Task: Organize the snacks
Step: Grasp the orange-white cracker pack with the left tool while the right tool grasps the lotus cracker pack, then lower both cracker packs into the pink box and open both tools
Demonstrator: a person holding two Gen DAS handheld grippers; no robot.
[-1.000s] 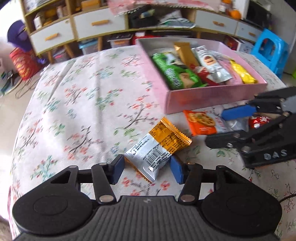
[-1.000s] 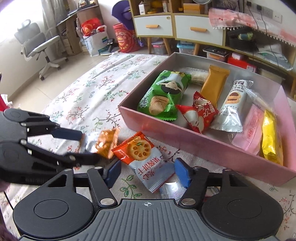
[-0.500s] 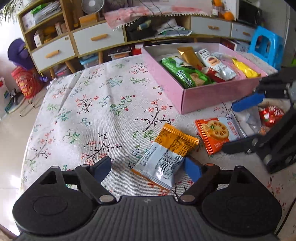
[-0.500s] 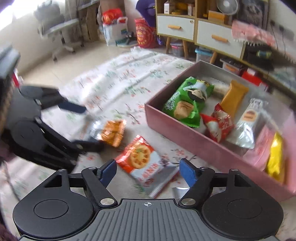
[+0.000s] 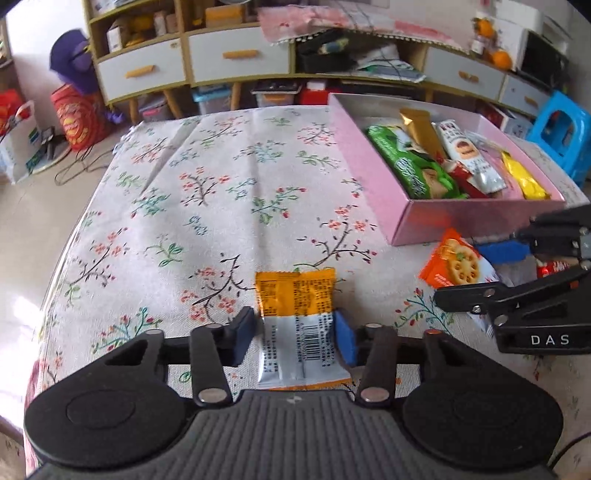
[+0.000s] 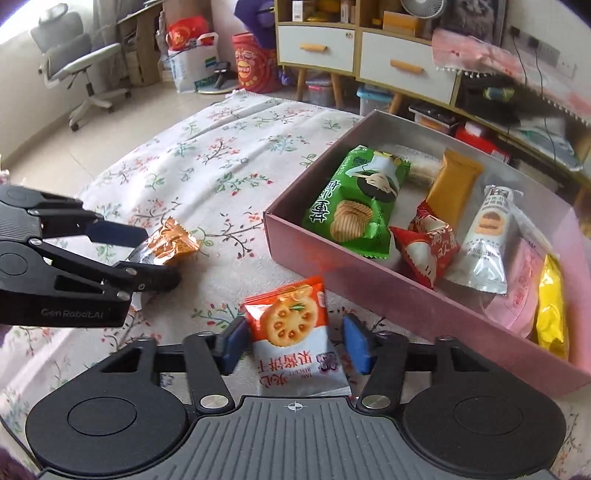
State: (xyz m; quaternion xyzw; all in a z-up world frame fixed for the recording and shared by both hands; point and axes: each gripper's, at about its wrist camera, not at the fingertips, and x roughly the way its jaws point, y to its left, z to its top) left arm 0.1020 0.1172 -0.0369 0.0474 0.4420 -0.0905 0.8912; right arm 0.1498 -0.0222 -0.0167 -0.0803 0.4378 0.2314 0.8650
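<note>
Jaws of left gripper point(image 5: 294, 338) closing, pressing orange-and-silver packet point(image 5: 297, 321); right gripper point(image 6: 293, 341) closing around cracker packet point(image 6: 295, 338), right pad apart.

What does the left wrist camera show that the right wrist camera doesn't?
Only the left wrist view shows the blue stool, the oranges on the shelf, and the barcode side of the orange-and-silver packet between the closing jaws of the left hand-held gripper.

Only the right wrist view shows the office chair and the desk fan.

Both show the pink box of snacks, the floral tablecloth, and the cracker packet between the closing jaws of the right hand-held gripper.
</note>
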